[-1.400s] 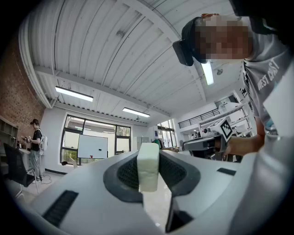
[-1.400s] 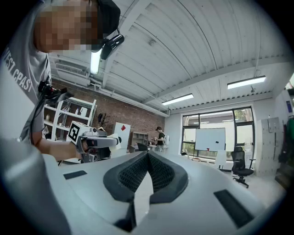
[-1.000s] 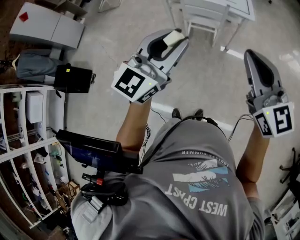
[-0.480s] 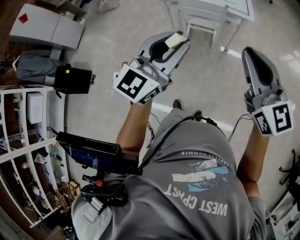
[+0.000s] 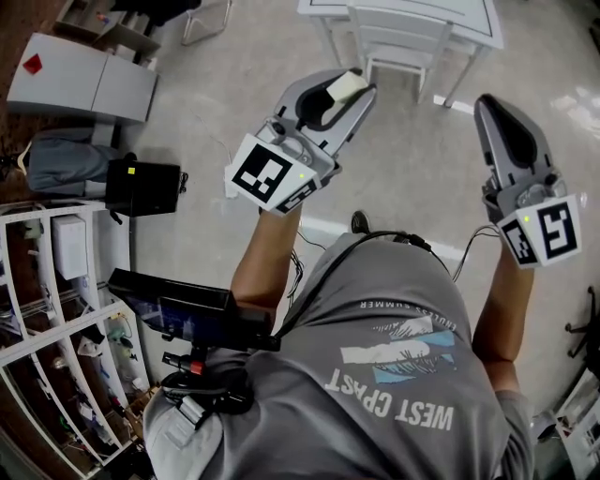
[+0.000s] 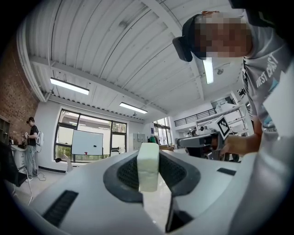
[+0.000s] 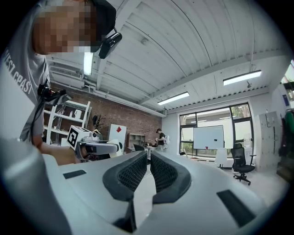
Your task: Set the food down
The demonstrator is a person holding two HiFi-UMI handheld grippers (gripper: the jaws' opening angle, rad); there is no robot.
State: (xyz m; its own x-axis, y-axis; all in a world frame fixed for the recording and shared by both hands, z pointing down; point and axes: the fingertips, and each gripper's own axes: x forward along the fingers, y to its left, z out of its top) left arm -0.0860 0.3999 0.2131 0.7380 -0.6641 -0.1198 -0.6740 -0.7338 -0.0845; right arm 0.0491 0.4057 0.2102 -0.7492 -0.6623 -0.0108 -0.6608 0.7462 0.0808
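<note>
A pale cream block of food (image 5: 347, 84) is pinched between the jaws of my left gripper (image 5: 343, 91), held out level above the floor. In the left gripper view the food block (image 6: 148, 166) stands upright between the dark pads, with my left gripper (image 6: 148, 176) shut on it. To the right, my right gripper (image 5: 491, 103) is held out at about the same height. In its own view my right gripper (image 7: 149, 158) has its pads drawn together with nothing between them. A white table (image 5: 487, 23) stands just ahead, at the top of the head view.
A grey cabinet (image 5: 80, 84), a bag (image 5: 66, 164) and a black box (image 5: 141, 187) lie to the left, above white shelving (image 5: 56, 281). A person (image 6: 31, 142) stands by the far windows. An office chair (image 7: 240, 165) is at the right.
Both grippers have moved forward together toward the white table, which now shows more at the top of the head view. The food stays in the left jaws.
</note>
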